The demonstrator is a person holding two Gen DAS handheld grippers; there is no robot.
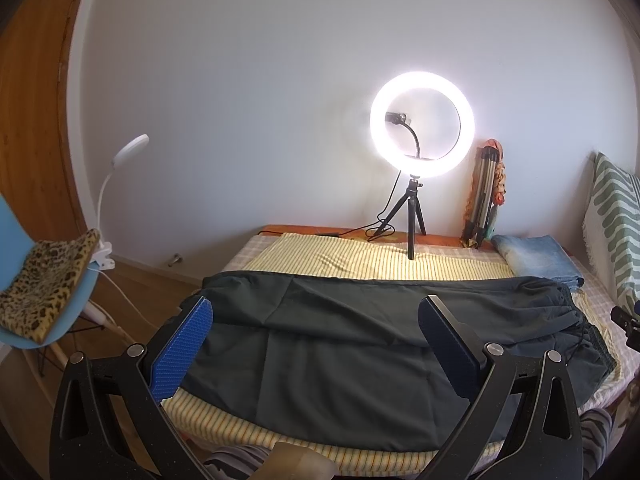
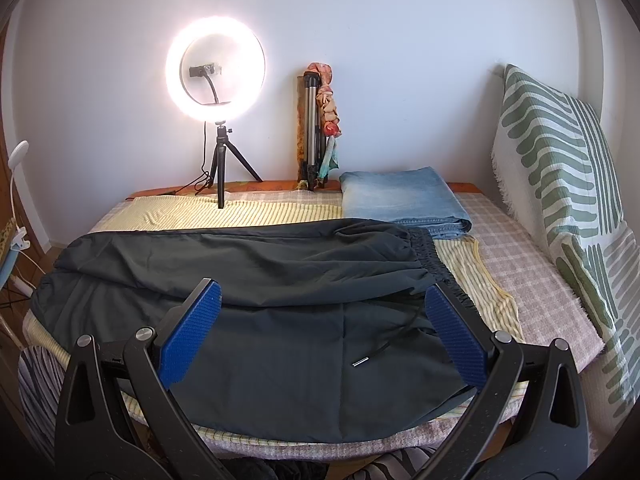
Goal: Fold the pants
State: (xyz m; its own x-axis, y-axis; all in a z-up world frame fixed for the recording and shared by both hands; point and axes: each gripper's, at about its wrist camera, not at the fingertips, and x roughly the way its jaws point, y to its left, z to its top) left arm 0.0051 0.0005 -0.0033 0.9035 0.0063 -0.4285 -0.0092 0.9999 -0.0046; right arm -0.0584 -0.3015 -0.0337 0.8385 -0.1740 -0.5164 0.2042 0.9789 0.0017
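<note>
Thin, limp, slippery pants (image 2: 256, 292) near the ring light (image 2: 215, 68); pinch the waistband (image 2: 432, 260). Both jaws wide, empty.

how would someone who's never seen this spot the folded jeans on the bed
Start at the lit ring light by the back wall and move right past the folded tripod. The folded jeans lie flat behind the dark pants: faded light-blue denim, the only neatly folded garment.

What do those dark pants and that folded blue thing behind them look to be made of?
Pants: likely a thin synthetic weave, matte with a faint sheen, judging by the soft smooth wrinkles and gathered elastic waist.
Blue thing: looks like denim jeans, going by the faded wash and the stitched hem at the fold.
</note>
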